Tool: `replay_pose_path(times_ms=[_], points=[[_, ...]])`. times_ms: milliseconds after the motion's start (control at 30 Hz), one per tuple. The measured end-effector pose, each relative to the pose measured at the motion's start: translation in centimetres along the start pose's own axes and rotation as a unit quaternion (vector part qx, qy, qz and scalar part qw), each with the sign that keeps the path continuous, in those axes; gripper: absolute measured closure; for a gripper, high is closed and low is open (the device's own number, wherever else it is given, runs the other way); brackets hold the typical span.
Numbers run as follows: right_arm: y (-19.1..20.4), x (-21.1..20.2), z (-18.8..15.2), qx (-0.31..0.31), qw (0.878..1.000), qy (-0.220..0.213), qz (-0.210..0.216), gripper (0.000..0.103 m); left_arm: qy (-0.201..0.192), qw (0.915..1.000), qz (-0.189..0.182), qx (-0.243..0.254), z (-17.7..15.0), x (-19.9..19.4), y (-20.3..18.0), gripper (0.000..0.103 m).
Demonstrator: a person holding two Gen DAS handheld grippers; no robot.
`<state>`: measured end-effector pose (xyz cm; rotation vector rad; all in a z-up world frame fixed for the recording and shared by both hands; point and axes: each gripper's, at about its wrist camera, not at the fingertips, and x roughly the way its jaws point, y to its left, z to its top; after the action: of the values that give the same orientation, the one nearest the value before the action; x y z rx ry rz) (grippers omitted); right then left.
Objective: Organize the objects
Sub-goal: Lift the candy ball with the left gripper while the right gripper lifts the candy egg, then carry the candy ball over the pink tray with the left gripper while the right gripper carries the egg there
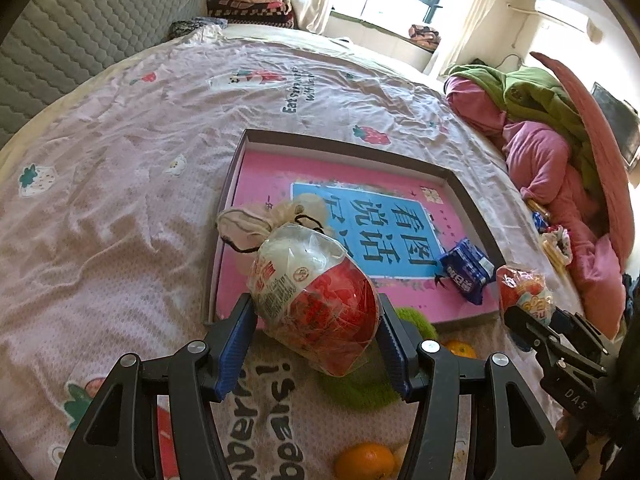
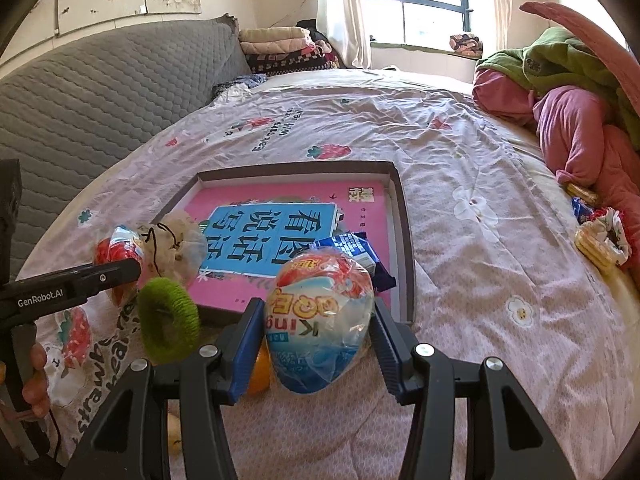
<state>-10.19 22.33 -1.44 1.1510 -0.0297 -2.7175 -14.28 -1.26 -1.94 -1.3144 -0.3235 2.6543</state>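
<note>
My left gripper (image 1: 316,344) is shut on a red-and-white wrapped toy egg (image 1: 316,300), held above the near edge of a shallow box (image 1: 352,146) lined with a pink book. My right gripper (image 2: 316,340) is shut on a blue, white and red wrapped egg (image 2: 320,320), also over the box's near edge (image 2: 406,240). Each gripper shows at the side of the other's view, egg in its jaws. Inside the box lie a blue snack packet (image 1: 466,270) and a beige scrunchie (image 1: 272,216). A green scrunchie (image 2: 168,320) lies just in front of the box.
The box rests on a pink strawberry-print bedsheet (image 1: 120,160). Oranges (image 1: 364,460) lie on the sheet near me. Pink and green clothes (image 2: 568,120) are heaped at the right, with snacks (image 2: 596,240) beside them. A grey quilted headboard (image 2: 100,92) runs along the left.
</note>
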Motion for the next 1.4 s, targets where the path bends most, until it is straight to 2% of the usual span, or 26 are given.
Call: replay_pose_path(times_ms=[1067,1400], points=[[2.6,5.5,1.5,-0.052,0.998,-0.004,0.030,0.051,0.020,0.9998,-0.006,-0.005,1.8,4.7,0.8,0.043],[3.1,6.7,1.9,-0.077,0.997,-0.007,0.007,0.051,0.021,0.9998,-0.003,-0.003,2.2,5.5,0.9,0.043]])
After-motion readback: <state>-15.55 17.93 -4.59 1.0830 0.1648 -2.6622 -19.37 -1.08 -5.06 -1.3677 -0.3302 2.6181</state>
